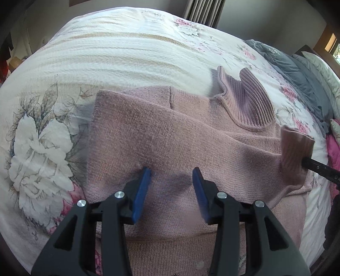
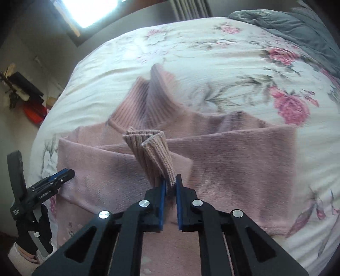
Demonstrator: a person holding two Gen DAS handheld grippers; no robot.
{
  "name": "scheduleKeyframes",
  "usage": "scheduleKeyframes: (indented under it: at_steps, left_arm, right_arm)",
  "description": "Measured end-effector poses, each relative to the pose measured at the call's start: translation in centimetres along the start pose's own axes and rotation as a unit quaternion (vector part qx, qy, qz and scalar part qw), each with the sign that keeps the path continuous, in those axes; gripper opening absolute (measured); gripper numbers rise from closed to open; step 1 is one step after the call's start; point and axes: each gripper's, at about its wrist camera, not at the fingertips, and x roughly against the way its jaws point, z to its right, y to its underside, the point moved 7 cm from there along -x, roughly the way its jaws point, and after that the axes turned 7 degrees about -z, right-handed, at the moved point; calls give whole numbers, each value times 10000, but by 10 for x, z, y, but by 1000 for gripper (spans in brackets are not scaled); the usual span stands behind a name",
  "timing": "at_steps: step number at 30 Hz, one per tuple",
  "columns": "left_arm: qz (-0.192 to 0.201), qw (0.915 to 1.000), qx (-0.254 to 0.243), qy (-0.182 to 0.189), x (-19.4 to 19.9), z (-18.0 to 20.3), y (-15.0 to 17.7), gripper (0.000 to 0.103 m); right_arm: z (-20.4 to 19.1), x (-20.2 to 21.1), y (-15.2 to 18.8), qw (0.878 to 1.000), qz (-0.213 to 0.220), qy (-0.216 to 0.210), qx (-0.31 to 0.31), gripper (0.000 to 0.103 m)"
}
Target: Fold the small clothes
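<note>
Pink sweater [image 1: 170,131]: left gripper [image 1: 172,176] jaws wide; right gripper [image 2: 170,182] clamps ribbed cuff [image 2: 153,157].

We are seeing daylight flooding in from a window [image 2: 91,10] that is blowing out to pure white glare in the right wrist view, while the bedspread [image 1: 119,55] is reading bright and evenly lit. We are noting soft shadows falling on the pink sweater [image 1: 170,135] beneath the left gripper [image 1: 172,173], and motion blur smearing the ribbed cuff [image 2: 155,157] and the floral print towards the right of that view. Both fisheye views are bending the bed into a dome and darkening to black at the corners.
</note>
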Motion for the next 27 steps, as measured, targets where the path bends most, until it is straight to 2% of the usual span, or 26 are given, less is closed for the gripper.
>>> scheduleKeyframes:
  at_steps: [2,4,6,7,9,12,14,16,19,24,27]
  left_arm:
    - [8,10000,-17,-32,-1,1,1,43]
    - [14,9999,-62,-81,-1,3,1,47]
    - [15,9998,-110,-144,-2,6,1,49]
    - [9,9997,-125,-192,-2,7,1,49]
    - [2,9996,-122,-268,1,10,1,49]
    - [35,9999,-88,-139,6,18,-1,50]
    - [36,9998,-156,-122,5,26,0,51]
    - [18,9994,-261,-205,1,33,2,53]
    - [47,9988,-347,-330,-3,35,5,54]
    - [36,9985,-426,-336,-7,32,6,54]
    - [15,9982,-481,-359,-8,32,6,54]
  right_arm:
    - [24,2,5,9998,-77,118,-148,11]
    - [52,0,13,9989,-226,204,-346,21]
    - [69,-5,18,9980,-327,9,-539,28]
    - [77,-6,22,9971,-331,-128,-679,41]
    - [89,-10,28,9935,-295,-482,-989,51]
    - [102,-17,30,9847,-264,-995,-1404,52]
    - [106,-22,27,9808,-262,-1142,-1561,50]
    - [109,-22,24,9836,-310,-920,-1523,29]
    - [107,-17,26,9903,-392,-536,-1220,14]
    - [104,-21,41,9944,-707,-111,-782,12]
    - [104,-16,37,9958,-629,-54,-669,15]
